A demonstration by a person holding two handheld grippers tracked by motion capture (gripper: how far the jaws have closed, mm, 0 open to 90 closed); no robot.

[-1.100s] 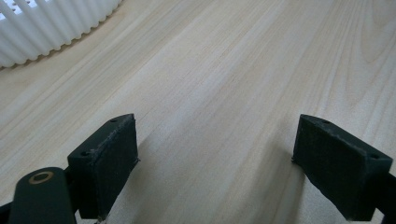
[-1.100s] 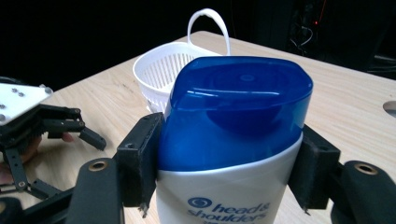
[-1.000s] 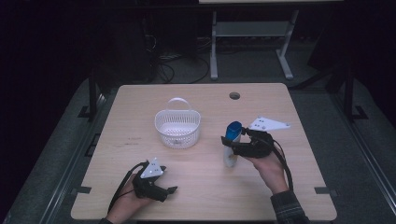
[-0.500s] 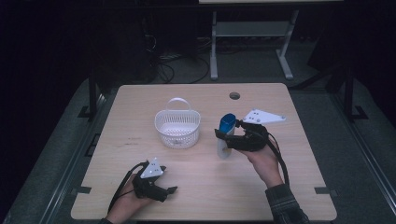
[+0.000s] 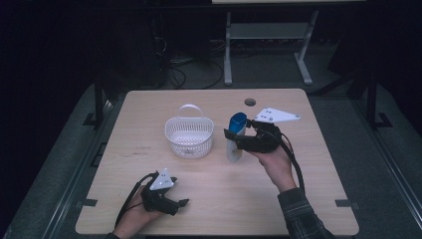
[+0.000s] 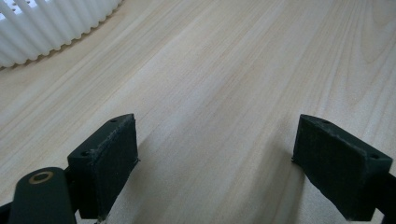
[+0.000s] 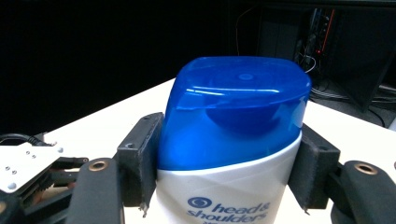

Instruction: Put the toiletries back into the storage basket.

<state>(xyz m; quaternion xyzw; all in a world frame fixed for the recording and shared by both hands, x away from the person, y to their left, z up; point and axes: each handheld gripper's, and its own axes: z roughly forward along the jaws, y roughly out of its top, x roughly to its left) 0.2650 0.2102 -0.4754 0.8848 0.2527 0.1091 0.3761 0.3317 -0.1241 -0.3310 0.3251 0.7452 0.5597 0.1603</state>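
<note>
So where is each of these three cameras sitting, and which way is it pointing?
High view: above the person's side, facing forward and down on the table; both forearms, left gripper, right gripper show.
Left gripper view: on the left gripper, facing low along the tabletop between its open jaws toward the white basket.
Right gripper view: on the right gripper, facing the shampoo bottle it clamps.
Shared: basket and bottle appear from above too.

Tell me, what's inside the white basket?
The basket looks empty: the high view shows only its holey white floor. The near wall hides a strip of the floor behind it, so something very small could lie there.
</note>
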